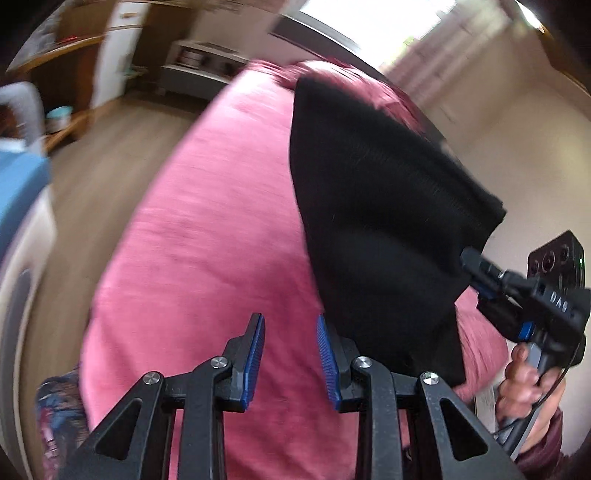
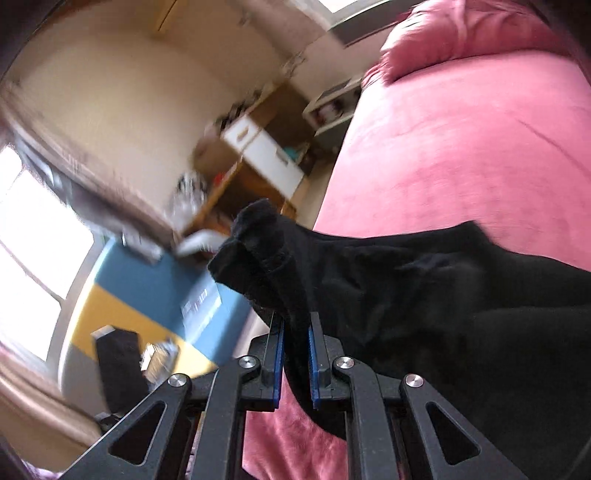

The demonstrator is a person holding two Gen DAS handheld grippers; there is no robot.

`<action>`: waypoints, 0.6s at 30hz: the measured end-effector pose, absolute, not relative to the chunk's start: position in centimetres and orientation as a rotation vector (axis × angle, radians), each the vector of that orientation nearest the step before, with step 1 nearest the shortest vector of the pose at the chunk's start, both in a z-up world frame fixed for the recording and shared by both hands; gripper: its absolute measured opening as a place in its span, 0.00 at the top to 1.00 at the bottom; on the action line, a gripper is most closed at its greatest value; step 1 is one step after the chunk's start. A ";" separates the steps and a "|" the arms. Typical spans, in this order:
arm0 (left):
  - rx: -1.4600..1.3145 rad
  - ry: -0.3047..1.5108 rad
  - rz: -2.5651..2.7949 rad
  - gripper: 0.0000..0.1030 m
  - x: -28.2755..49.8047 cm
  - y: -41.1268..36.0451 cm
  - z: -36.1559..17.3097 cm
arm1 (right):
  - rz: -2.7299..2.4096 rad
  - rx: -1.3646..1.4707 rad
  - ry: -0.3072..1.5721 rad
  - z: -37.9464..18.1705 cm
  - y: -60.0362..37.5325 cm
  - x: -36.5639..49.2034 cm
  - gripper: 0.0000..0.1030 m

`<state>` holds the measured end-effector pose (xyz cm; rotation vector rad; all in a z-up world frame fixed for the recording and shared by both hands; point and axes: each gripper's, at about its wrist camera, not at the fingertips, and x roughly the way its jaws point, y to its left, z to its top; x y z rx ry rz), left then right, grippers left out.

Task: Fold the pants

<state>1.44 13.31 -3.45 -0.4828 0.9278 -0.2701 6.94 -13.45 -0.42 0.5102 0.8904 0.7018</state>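
Here, right claw (image 2: 295, 354) clenched on black pants (image 2: 424, 295) above pink bed (image 2: 461, 147), left claw (image 1: 290, 363) released, empty.

Pink bed (image 1: 207, 229), wooden floor (image 1: 122, 155), bright window (image 1: 373, 22)

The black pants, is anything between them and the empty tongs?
Nothing visible is in the way. The left tongs stand open over the pink bedcover, right beside the hanging black pants, with no other thing between. The right tongs already pinch the pants.
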 end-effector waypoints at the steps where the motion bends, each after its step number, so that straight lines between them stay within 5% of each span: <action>1: -0.470 0.928 -0.301 0.71 1.7 12.3 -3.3 | 0.684 0.542 0.881 -0.1 -15.0 6.4 0.89; 18: -0.195 0.991 -0.694 0.69 5.6 -2.7 -2.5 | 0.168 0.860 0.951 -5.9 -36.7 -4.1 0.89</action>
